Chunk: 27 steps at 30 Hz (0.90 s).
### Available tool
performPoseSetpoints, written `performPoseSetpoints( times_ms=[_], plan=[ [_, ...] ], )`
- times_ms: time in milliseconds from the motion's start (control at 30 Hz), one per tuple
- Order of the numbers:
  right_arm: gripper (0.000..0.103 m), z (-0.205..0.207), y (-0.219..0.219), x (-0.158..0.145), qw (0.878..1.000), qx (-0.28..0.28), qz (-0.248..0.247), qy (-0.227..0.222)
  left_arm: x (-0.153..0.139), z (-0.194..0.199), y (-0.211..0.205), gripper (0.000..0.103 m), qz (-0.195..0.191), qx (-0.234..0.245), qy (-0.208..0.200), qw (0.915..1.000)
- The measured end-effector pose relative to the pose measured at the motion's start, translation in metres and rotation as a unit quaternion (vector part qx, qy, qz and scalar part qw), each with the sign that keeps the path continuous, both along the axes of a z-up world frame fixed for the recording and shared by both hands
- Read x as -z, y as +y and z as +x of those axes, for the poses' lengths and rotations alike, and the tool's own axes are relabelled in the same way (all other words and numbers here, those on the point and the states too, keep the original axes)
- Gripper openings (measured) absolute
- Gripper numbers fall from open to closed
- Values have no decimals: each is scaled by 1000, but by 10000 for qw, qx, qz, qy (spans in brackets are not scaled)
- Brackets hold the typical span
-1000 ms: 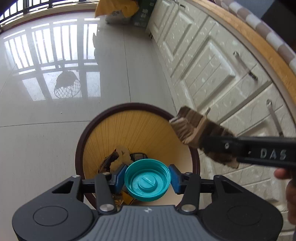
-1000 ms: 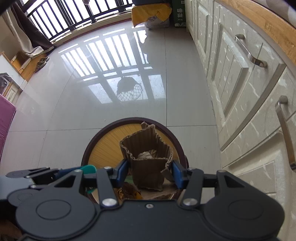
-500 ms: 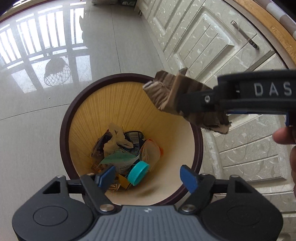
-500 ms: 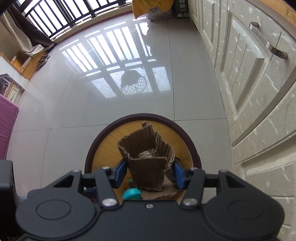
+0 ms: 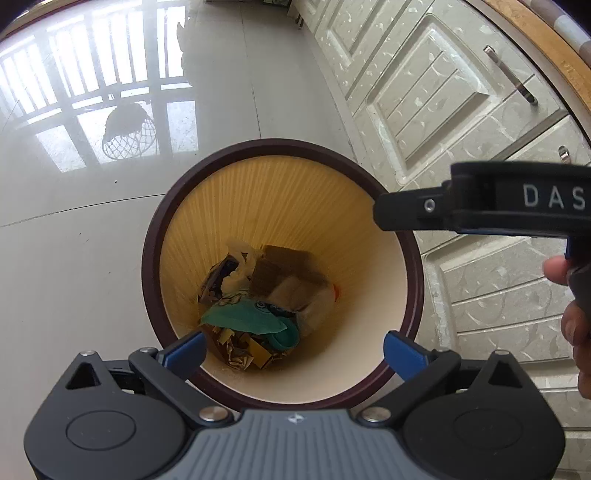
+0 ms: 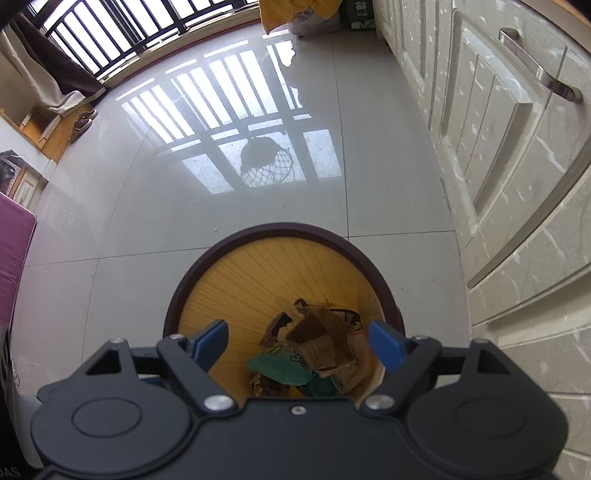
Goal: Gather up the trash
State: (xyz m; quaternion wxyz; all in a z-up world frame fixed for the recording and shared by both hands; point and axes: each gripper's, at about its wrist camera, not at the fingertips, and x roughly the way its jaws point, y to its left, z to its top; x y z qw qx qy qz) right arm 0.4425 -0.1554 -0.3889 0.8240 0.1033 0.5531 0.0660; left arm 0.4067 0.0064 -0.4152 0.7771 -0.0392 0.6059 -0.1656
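A round bin with a dark brown rim (image 5: 155, 229) and ribbed yellow inside stands on the floor below both grippers; it also shows in the right wrist view (image 6: 258, 232). At its bottom lie a piece of brown corrugated cardboard (image 5: 280, 269), also in the right wrist view (image 6: 321, 343), a teal lid (image 5: 288, 338), a green wrapper (image 5: 240, 317) and other scraps. My left gripper (image 5: 293, 350) is open and empty above the bin's near rim. My right gripper (image 6: 299, 341) is open and empty above the bin; its side shows in the left wrist view (image 5: 480, 203).
White cabinet doors with metal handles (image 5: 509, 75) run along the right, close to the bin. Glossy tiled floor (image 6: 184, 221) spreads to the left and ahead. Boxes and a yellow cloth (image 6: 299, 11) sit far off by the cabinets.
My left gripper opened and the teal lid fell into the bin. Then my right gripper opened and the cardboard piece dropped in on top of the trash.
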Motion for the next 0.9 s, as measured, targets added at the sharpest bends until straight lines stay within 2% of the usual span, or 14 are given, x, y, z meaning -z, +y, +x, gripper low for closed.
performPoseSetpoints(
  times_ms=[233, 433, 700, 900],
  plan=[
    [100, -3, -5, 7, 9990, -266, -341, 147, -1, 2, 1, 103, 40, -93, 40, 9999],
    [103, -6, -7, 5, 9984, -320, -447, 90, -8, 1, 1, 103, 178, -127, 24, 9998],
    [103, -21, -5, -21, 9980, -296, -526, -179, -41, -18, 7, 103, 226, -449, -393, 9980],
    [103, -48, -11, -57, 9970, -107, -673, -376, -72, -45, 13, 103, 253, -745, -588, 9952]
  ],
)
